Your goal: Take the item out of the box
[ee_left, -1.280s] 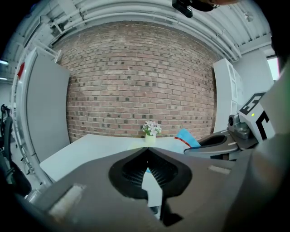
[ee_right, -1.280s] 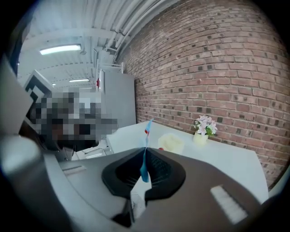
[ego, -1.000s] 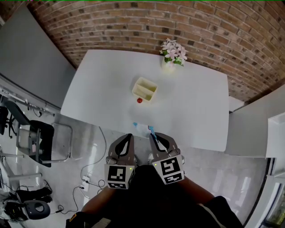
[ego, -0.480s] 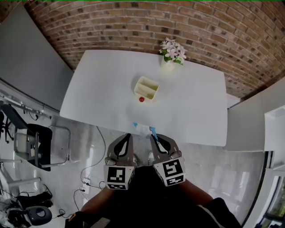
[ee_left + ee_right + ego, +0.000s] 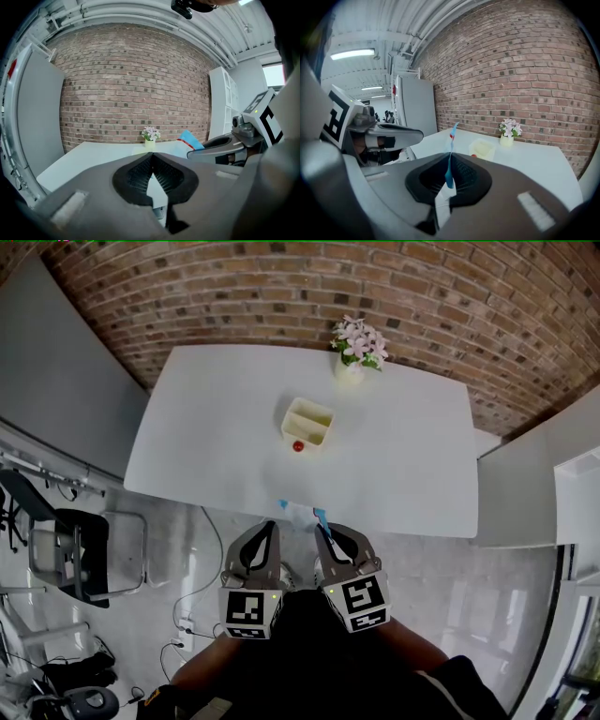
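Observation:
A cream open box (image 5: 307, 421) stands mid-table on the white table (image 5: 216, 427). A small red item (image 5: 298, 446) lies at the box's near edge, seemingly just outside it. Both grippers hang low over the floor, short of the table's near edge. My left gripper (image 5: 270, 525) is shut, pads meeting at the tip with nothing between them (image 5: 151, 158). My right gripper (image 5: 319, 525) is shut on a thin blue-and-white packet (image 5: 450, 140) that sticks up past the jaws; in the head view the packet (image 5: 299, 513) shows between the two grippers. In the right gripper view the box (image 5: 483, 149) stands far ahead.
A pot of pink flowers (image 5: 358, 345) stands at the table's far edge against the brick wall. A chair (image 5: 84, 554) and cables lie on the floor to the left. A white cabinet (image 5: 539, 479) stands at the right.
In the head view the table and box have drifted slightly upward and away. Both grippers keep their place and stay shut, with the packet still in the right one.

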Available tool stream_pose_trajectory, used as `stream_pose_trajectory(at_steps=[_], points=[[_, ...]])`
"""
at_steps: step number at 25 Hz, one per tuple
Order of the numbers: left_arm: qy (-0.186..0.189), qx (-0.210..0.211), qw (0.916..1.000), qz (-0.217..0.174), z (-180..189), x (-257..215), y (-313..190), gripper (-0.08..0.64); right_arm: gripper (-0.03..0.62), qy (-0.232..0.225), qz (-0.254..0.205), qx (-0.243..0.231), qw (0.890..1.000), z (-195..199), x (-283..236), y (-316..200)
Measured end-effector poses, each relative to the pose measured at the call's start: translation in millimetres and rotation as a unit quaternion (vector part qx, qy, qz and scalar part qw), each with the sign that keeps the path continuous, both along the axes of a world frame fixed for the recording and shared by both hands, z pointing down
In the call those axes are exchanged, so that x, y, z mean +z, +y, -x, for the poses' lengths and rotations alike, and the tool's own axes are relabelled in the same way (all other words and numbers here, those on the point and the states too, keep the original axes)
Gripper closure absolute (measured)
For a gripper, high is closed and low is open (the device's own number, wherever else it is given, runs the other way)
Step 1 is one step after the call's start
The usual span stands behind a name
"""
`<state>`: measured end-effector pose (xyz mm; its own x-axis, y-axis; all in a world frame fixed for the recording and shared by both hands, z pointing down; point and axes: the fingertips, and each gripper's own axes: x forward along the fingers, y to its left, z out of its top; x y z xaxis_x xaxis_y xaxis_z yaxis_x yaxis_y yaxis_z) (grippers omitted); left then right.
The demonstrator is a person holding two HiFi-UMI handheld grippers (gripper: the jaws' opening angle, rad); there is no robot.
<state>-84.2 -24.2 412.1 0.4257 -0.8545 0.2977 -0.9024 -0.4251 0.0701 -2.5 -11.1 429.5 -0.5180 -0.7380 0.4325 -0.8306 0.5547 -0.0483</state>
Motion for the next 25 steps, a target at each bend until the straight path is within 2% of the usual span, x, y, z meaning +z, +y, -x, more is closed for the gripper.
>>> stream_pose_trajectory(at_steps=[25], points=[[0.004,0.0,1.0,-0.006,5.6,-3.4,2.1,0.555,0.591,0.0,-0.002,-0.004,1.0,5.1,-2.2,3.8]])
